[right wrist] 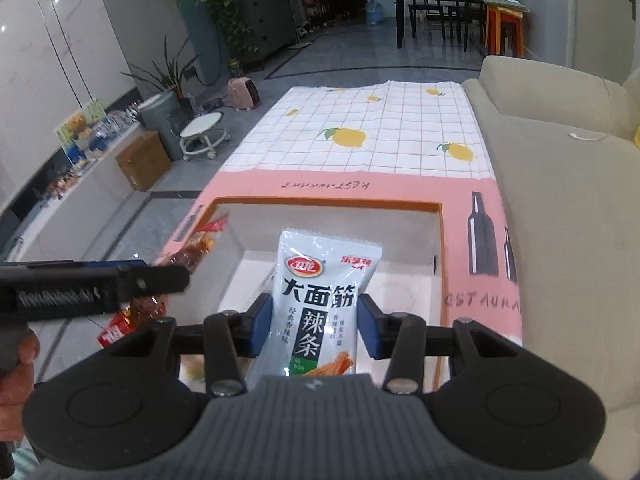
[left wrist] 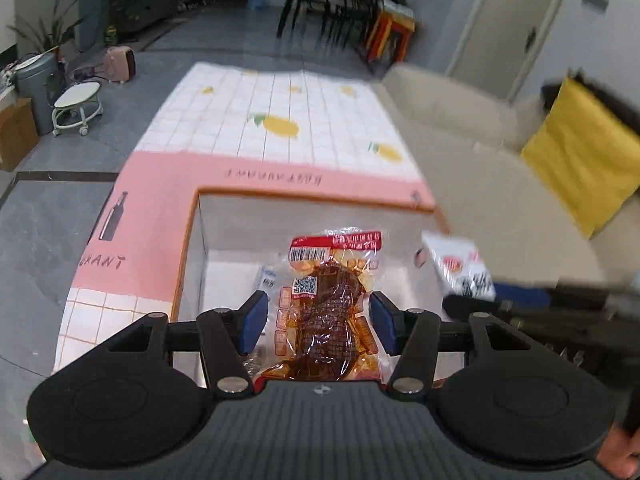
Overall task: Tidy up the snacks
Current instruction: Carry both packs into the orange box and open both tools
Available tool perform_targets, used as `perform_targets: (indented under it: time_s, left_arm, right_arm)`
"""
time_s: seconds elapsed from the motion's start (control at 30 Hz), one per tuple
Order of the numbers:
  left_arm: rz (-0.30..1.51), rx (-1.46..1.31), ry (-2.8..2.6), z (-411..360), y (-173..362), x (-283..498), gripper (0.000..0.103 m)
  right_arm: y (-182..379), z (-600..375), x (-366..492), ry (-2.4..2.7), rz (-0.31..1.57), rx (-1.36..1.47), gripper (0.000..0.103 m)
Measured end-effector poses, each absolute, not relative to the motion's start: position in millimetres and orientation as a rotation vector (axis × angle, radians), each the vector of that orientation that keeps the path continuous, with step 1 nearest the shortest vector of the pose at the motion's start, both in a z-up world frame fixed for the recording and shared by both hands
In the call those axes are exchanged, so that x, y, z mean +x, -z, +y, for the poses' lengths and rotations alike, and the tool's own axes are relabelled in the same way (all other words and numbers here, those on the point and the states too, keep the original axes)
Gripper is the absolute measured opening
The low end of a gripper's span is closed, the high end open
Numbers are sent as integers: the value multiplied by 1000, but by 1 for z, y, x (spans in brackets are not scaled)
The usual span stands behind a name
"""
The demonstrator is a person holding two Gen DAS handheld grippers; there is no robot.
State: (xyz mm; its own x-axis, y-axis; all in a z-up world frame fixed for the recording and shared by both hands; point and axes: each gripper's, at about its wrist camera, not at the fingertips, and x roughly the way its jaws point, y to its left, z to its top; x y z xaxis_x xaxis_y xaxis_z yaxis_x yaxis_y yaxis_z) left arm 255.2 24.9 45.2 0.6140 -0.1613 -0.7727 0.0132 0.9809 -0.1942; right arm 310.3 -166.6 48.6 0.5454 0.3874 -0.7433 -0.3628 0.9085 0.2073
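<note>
My left gripper (left wrist: pixel 318 322) is shut on a clear packet of brown braised meat (left wrist: pixel 328 320) and holds it over the open white box with an orange rim (left wrist: pixel 192 240). My right gripper (right wrist: pixel 314 326) is shut on a white spicy-strip packet (right wrist: pixel 320 304) and holds it over the same box (right wrist: pixel 440 240). The white packet also shows at the right of the left wrist view (left wrist: pixel 460 266). The meat packet shows at the left of the right wrist view (right wrist: pixel 196 252), beside the left gripper's black body (right wrist: pixel 92 288). A small packet (left wrist: pixel 267 276) lies on the box floor.
The box stands on a table with a pink and white lemon-print cloth (right wrist: pixel 360 140). A beige sofa (right wrist: pixel 560 200) runs along the right with a yellow cushion (left wrist: pixel 580 152). A small white stool (right wrist: pixel 204 132) and a cardboard box (right wrist: pixel 142 160) stand on the floor to the left.
</note>
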Motion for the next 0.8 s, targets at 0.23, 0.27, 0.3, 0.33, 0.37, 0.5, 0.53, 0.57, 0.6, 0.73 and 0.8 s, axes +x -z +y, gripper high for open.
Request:
perform_targets:
  time_s: [0.23, 0.27, 0.3, 0.33, 0.37, 0.5, 0.53, 0.57, 0.6, 0.73, 0.8]
  left_arm:
    - [1018, -70, 48, 25, -1, 302, 63]
    - [1033, -44, 32, 24, 6, 307, 63]
    - [1050, -30, 22, 23, 12, 312, 63]
    - [1069, -22, 29, 21, 20, 315, 63]
    - [1082, -13, 36, 20, 25, 318, 63]
    - [1109, 52, 59, 13, 40, 324, 64]
    - [1111, 70, 63, 12, 43, 324, 64]
    - [1115, 87, 59, 11, 45, 326, 64]
    - [1120, 99, 53, 10, 47, 327, 64]
    - [1155, 100, 38, 9, 57, 331, 64]
    - [1158, 107, 34, 8, 60, 332, 65]
  right_arm:
    - [0, -147, 350, -435, 1005, -84, 44]
    - [8, -146, 357, -430, 1035, -92, 44]
    - [14, -143, 361, -424, 1056, -105, 44]
    - [18, -139, 363, -427, 1070, -124, 44]
    - [25, -135, 367, -431, 1085, -147, 44]
    - [45, -123, 379, -406, 1147, -236, 44]
    - [49, -120, 382, -397, 1155, -254, 44]
    - [53, -119, 384, -392, 1163, -270, 44]
    - [56, -116, 386, -382, 1174, -286, 44]
    - [70, -111, 392, -335, 1225, -346, 44]
    - [75, -112, 392, -322, 1239, -373, 44]
